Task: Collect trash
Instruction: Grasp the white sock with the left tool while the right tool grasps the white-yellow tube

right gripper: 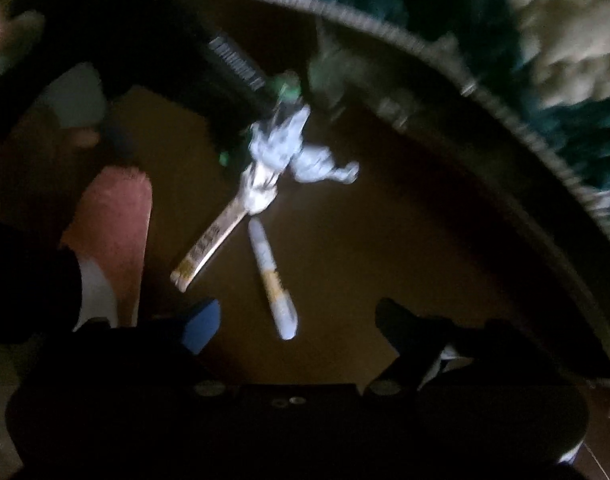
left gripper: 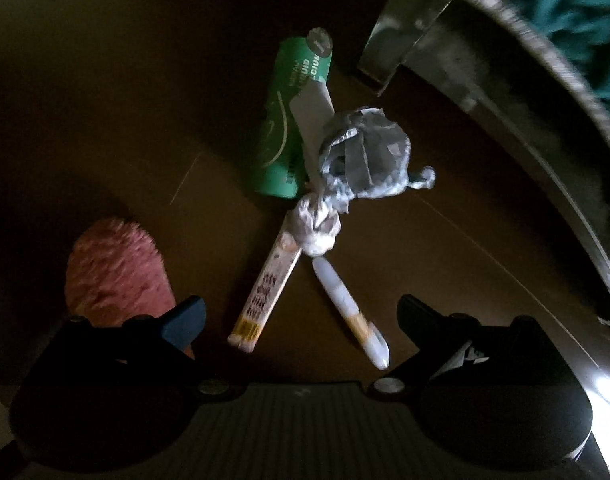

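On the dim brown floor (left gripper: 105, 100), from left to right: a fuzzy pink slipper (left gripper: 117, 268), a green cylindrical can (left gripper: 289, 120) lying on its side, a flat yellow-and-white paper wrapper (left gripper: 265, 296) partly under a crumpled grey foil-like wad (left gripper: 361, 152), and a small white-and-orange tube (left gripper: 351, 312) (the right wrist view is blurred). A metal-edged rug (left gripper: 505, 92) curves along the right. The left claw (left gripper: 301, 316) hangs spread and empty above the trash; the right claw (right gripper: 297, 320) is likewise spread, nothing between its fingers.
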`<state>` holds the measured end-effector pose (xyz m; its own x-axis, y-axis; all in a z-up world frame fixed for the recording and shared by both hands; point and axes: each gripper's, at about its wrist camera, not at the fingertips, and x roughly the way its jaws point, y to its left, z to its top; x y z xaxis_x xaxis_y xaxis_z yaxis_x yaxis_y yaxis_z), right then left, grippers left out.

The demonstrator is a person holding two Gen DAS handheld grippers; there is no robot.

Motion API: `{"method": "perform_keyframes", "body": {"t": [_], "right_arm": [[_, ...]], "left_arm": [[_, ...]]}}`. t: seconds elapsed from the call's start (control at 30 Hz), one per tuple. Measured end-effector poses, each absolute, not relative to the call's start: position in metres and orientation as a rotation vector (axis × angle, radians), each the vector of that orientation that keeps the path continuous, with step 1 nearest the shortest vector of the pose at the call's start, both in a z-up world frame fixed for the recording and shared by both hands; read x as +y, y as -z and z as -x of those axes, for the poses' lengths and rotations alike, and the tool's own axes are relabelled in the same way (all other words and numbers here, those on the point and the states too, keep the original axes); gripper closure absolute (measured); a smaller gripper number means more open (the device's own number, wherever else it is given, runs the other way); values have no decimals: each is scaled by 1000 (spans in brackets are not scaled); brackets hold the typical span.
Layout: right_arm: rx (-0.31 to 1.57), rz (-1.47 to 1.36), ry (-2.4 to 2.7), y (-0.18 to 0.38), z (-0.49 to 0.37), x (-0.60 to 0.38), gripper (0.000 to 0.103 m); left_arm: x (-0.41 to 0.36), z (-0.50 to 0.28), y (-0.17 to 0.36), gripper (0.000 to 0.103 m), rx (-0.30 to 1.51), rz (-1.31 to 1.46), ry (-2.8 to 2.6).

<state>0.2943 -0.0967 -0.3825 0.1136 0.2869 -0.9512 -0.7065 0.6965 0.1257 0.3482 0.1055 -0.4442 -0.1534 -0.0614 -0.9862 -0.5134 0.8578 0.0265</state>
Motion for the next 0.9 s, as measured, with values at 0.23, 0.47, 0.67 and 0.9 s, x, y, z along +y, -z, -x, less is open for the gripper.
{"method": "perform_keyframes", "body": {"t": [0.23,0.47,0.67,0.9], "right_arm": [[1313,465,-824,442,-296,-81,42],[1305,539,-881,485,-295,-68,58],[1276,572,-912,502,-295,-52,65],[1274,607,-892,513,-298,-37,79]], "left_arm": [[102,-360,501,2,1708,417,-387],[111,-359,527,20,1700,439,-369],[113,-362,532,30,1692,476,-344],[112,-365,534,64,1703,468,-332]]}}
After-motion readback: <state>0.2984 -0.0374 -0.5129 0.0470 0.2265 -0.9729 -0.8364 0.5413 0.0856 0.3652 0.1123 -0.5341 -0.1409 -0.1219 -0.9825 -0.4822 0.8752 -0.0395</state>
